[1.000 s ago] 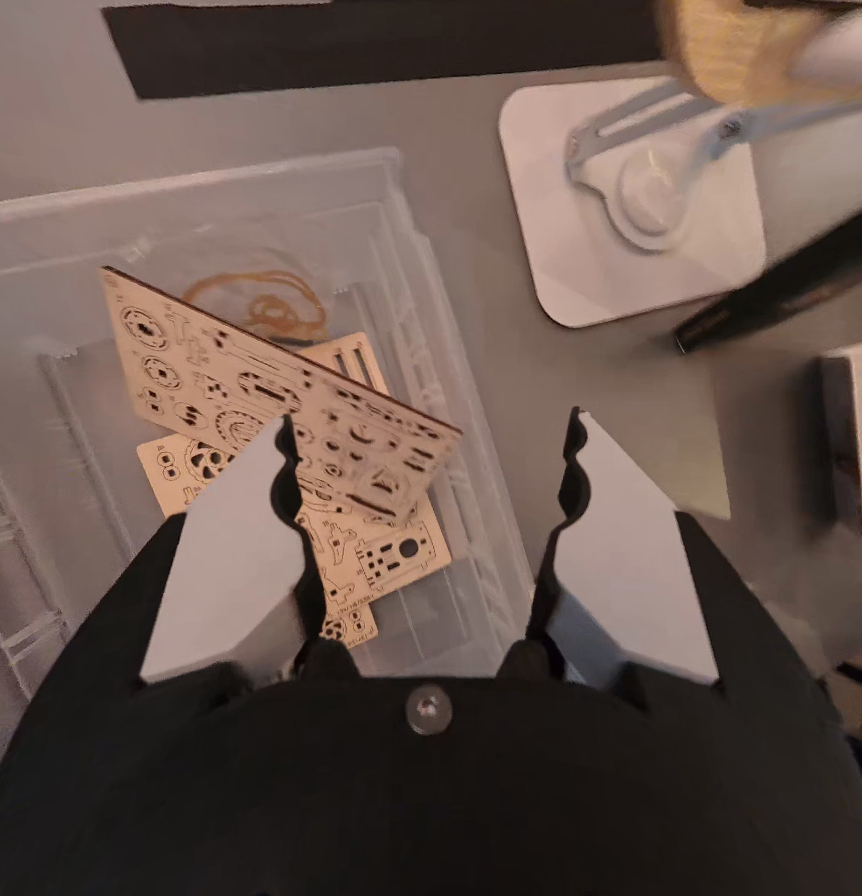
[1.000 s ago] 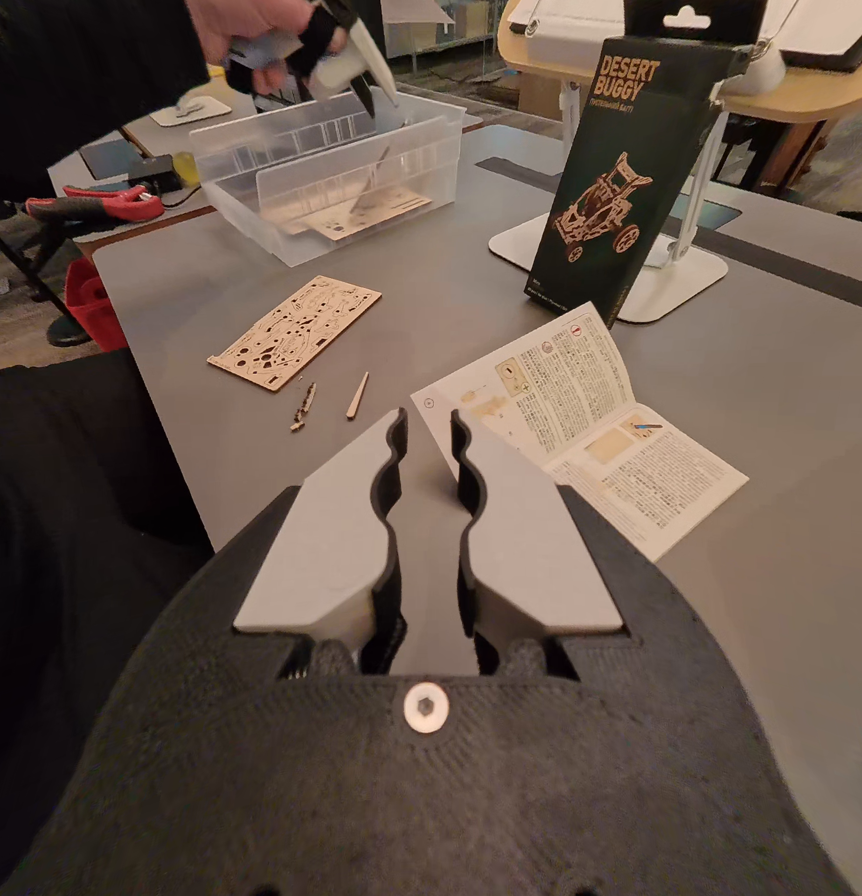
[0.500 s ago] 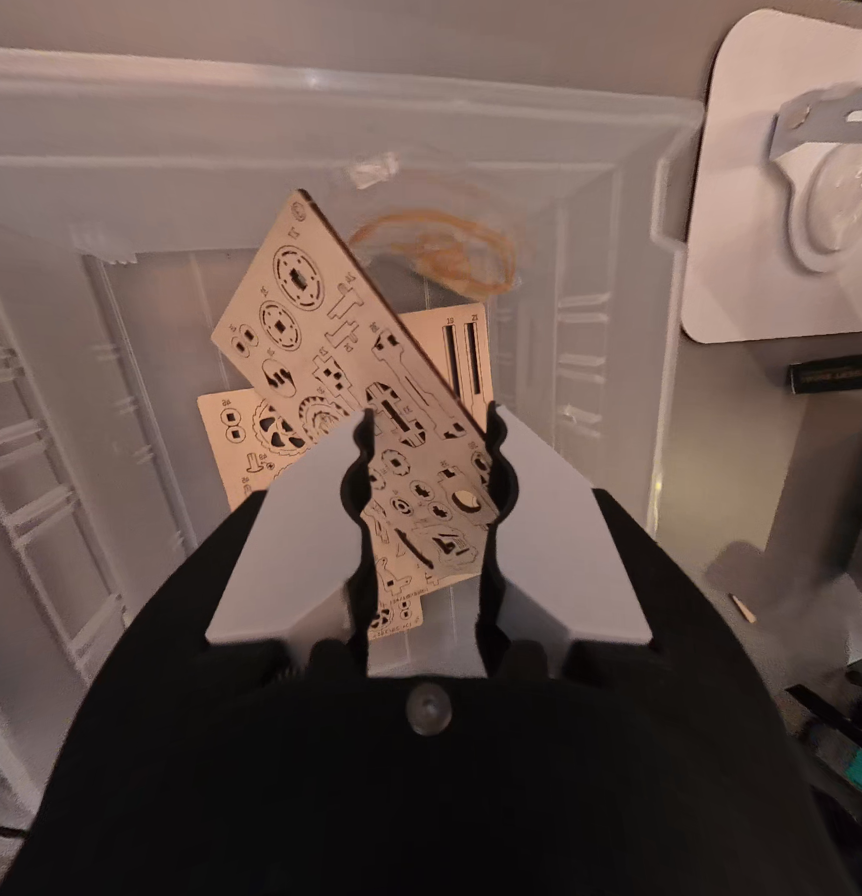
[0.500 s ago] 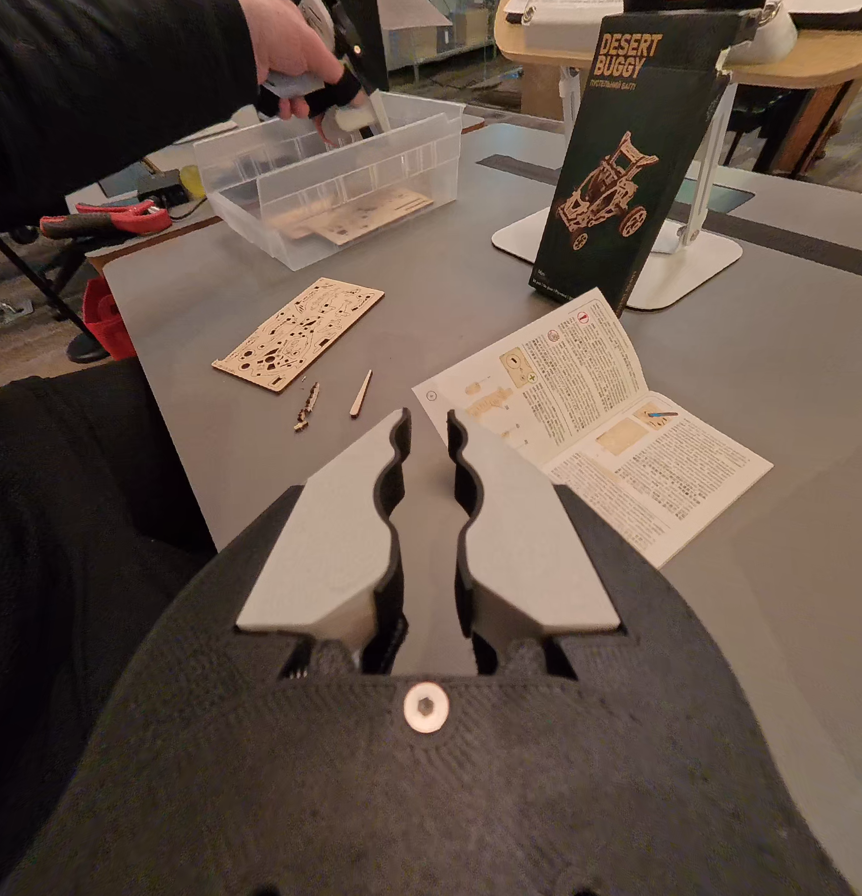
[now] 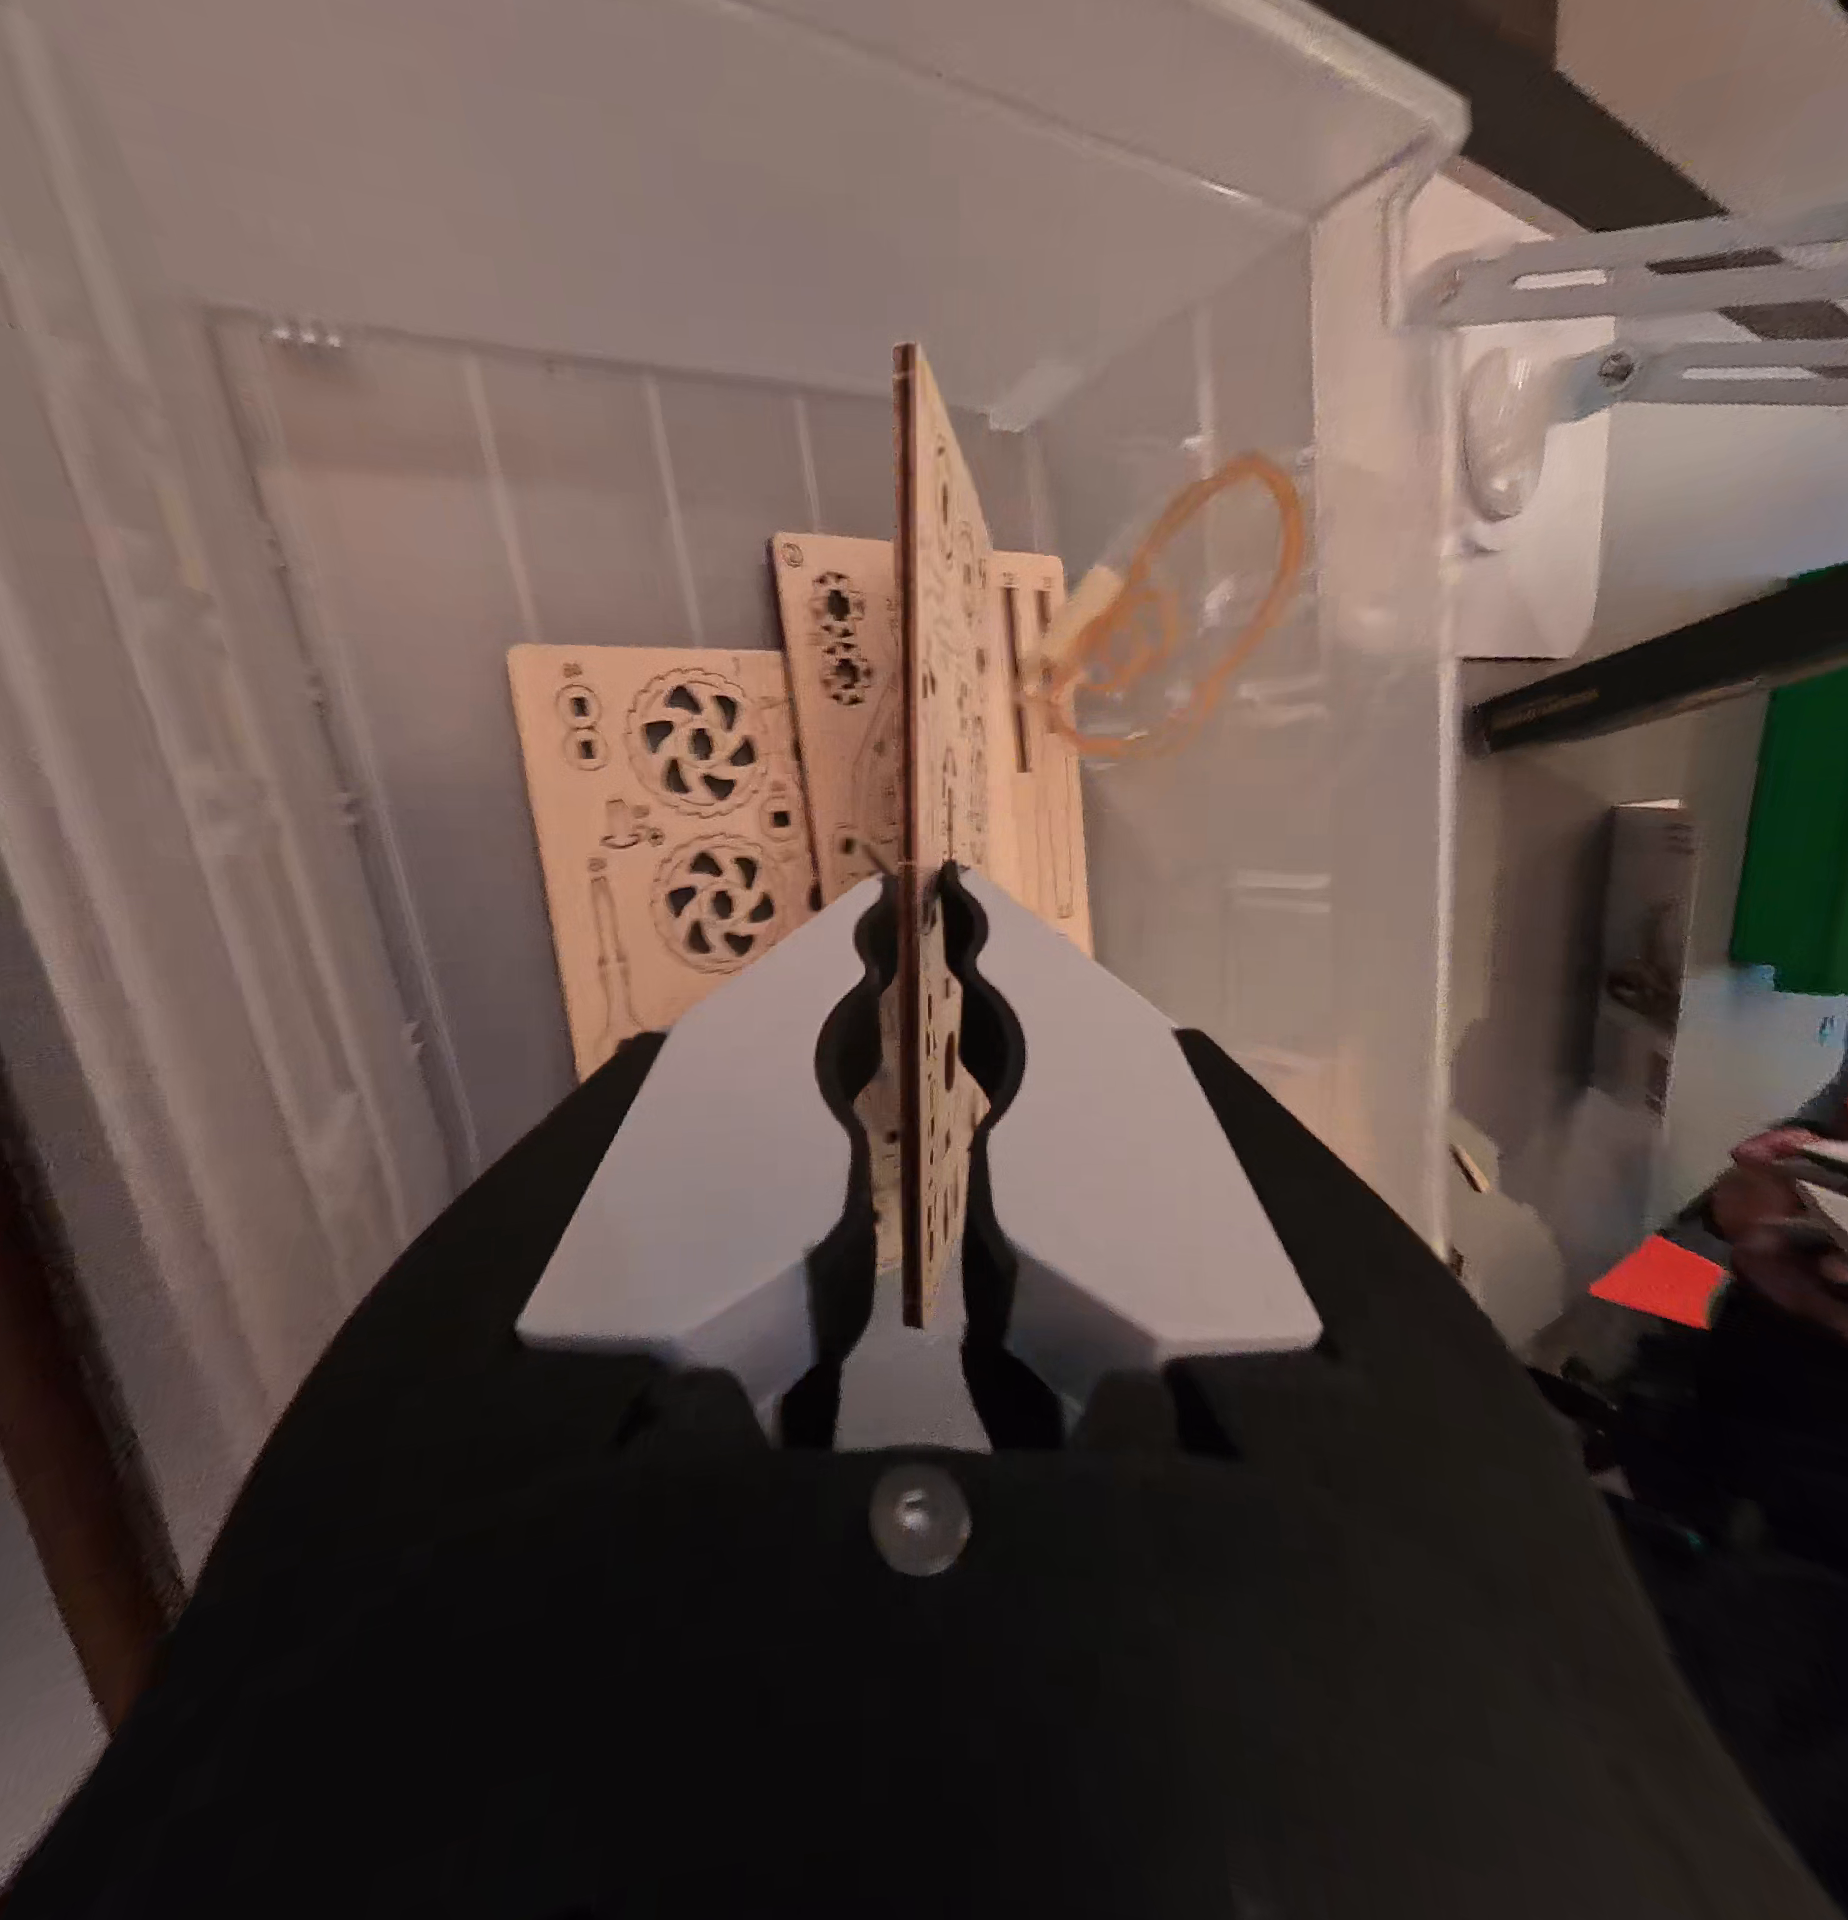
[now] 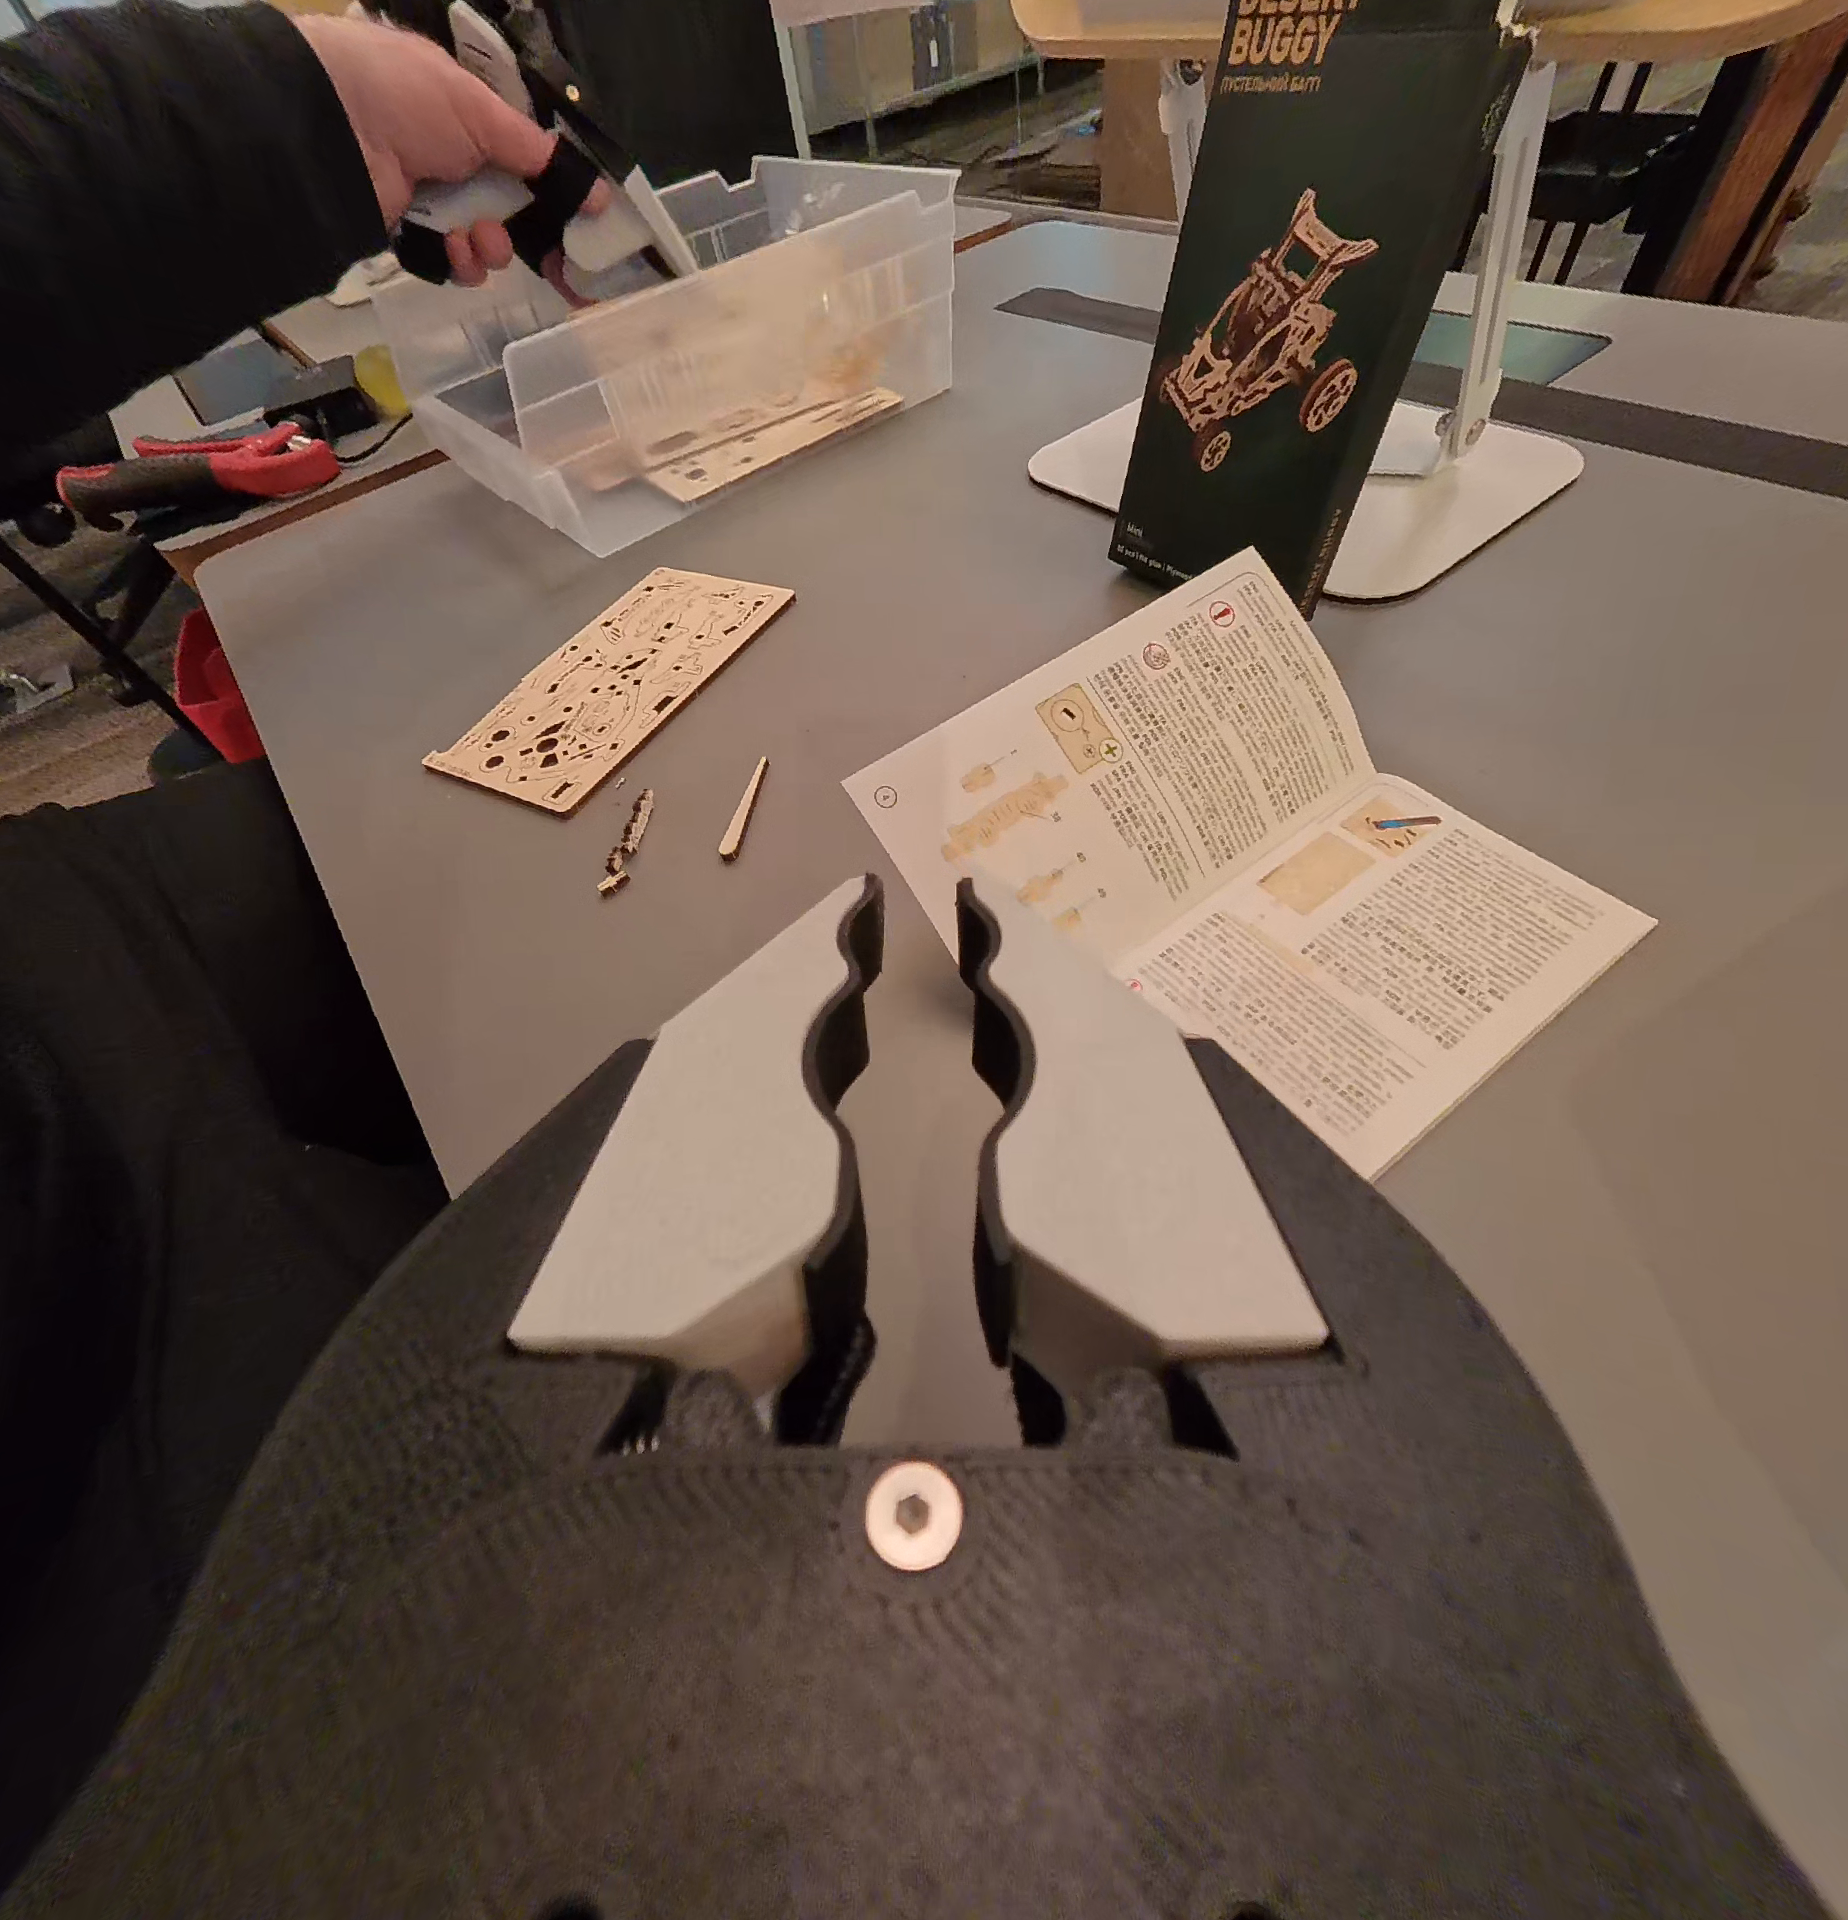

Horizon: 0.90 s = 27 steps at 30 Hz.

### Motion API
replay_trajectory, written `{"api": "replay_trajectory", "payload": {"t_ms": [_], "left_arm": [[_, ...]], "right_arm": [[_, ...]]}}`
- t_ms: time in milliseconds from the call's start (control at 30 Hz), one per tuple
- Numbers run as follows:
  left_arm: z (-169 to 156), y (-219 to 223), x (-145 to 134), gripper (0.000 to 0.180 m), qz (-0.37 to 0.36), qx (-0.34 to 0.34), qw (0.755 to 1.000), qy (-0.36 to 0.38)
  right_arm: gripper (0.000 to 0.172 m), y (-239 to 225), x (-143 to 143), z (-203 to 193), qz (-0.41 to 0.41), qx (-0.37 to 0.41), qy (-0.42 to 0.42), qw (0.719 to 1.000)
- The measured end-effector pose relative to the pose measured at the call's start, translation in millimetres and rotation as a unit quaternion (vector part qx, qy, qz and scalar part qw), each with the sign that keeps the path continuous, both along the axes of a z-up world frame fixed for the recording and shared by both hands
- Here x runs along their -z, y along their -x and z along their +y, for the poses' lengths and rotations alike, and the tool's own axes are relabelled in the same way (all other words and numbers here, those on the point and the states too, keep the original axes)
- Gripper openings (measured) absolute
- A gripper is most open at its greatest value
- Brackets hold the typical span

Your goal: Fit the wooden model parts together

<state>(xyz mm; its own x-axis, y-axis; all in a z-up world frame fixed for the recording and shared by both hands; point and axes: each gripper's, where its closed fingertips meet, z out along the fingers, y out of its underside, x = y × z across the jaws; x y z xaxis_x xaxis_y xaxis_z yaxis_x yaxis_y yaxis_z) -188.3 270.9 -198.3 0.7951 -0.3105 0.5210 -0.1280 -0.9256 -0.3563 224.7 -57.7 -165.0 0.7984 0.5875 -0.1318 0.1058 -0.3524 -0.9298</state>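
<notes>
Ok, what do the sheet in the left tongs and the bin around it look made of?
Sheet: thin plywood, it seems; pale unfinished faces, dark scorched edge and cut-out shapes, likely laser-cut. The left tongs pinch it edge-on. Bin: clear, slightly frosted plastic with moulded ribs; table things show through its wall.

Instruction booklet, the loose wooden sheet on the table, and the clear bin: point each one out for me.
instruction booklet [image 6: 1252,831]: right wrist view, on its left open page.
loose wooden sheet [image 6: 608,691]: right wrist view, on the middle of its face.
clear bin [image 6: 733,343]: right wrist view, on its near long wall.
</notes>
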Motion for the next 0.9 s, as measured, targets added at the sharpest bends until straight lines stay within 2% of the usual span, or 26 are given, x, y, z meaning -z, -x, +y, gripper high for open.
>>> {"api": "replay_trajectory", "payload": {"t_ms": [33, 100, 167, 233, 400, 467, 500, 533, 567, 633, 733, 800, 833, 900], "left_arm": [[0.9, 9.8, 6.0, 0.009, 0.034, -0.007, 0.999, -0.006], [1.4, 23.4, 13.7, 0.033, 0.088, -0.003, 0.996, -0.018], [2.1, 17.0, 3.9, 0.047, 0.061, -0.003, 0.997, -0.036], [3.9, 23.8, -5.2, 0.051, 0.077, -0.007, 0.995, -0.065], [-6.3, 28.8, -29.4, 0.054, 0.105, 0.014, 0.987, -0.123], [-11.5, 20.9, -45.9, 0.055, 0.084, 0.026, 0.983, -0.159], [-16.8, 12.1, -57.5, 0.052, 0.057, 0.038, 0.982, -0.178], [-25.5, -0.9, -74.1, 0.033, 0.016, 0.063, 0.976, -0.207], [-35.8, -15.1, -95.8, 0.02, -0.035, 0.085, 0.966, -0.242], [-59.7, -38.3, -142.5, 0.01, -0.141, 0.114, 0.936, -0.3], [-103.9, -70.4, -191.7, 0.011, -0.248, 0.166, 0.888, -0.35], [-136.2, -96.6, -211.5, 0.022, -0.302, 0.205, 0.86, -0.356], [-158.0, -111.9, -222.9, 0.036, -0.337, 0.237, 0.837, -0.36], [-212.6, -140.7, -251.4, 0.062, -0.448, 0.305, 0.767, -0.343]], "right_arm": [[0.011, -0.4, 0.1, -0.3, -0.003, 0.0, 0.0, 1.0], [0.012, -1.6, 0.2, -0.8, -0.006, 0.001, 0.0, 1.0], [0.012, -3.7, -0.6, -0.7, -0.005, 0.004, -0.001, 1.0], [0.012, -6.3, -0.5, -0.2, -0.005, 0.008, -0.002, 1.0], [0.013, -13.9, -2.0, 2.5, -0.008, 0.02, -0.015, 1.0], [0.015, -20.7, -4.8, 5.5, -0.015, 0.034, -0.029, 0.999], [0.015, -24.8, -6.2, 7.2, -0.018, 0.042, -0.038, 0.998], [0.016, -28.5, -7.0, 8.6, -0.02, 0.05, -0.045, 0.998], [0.017, -31.7, -6.8, 9.6, -0.021, 0.055, -0.048, 0.997], [0.018, -36.5, -3.7, 10.7, -0.028, 0.062, -0.046, 0.997], [0.018, -43.0, 2.3, 12.2, -0.048, 0.068, -0.042, 0.996], [0.018, -47.1, 5.3, 14.3, -0.061, 0.07, -0.042, 0.995], [0.018, -49.4, 6.4, 15.7, -0.067, 0.071, -0.041, 0.994], [0.017, -55.2, 9.2, 19.3, -0.075, 0.077, -0.038, 0.993]]}}
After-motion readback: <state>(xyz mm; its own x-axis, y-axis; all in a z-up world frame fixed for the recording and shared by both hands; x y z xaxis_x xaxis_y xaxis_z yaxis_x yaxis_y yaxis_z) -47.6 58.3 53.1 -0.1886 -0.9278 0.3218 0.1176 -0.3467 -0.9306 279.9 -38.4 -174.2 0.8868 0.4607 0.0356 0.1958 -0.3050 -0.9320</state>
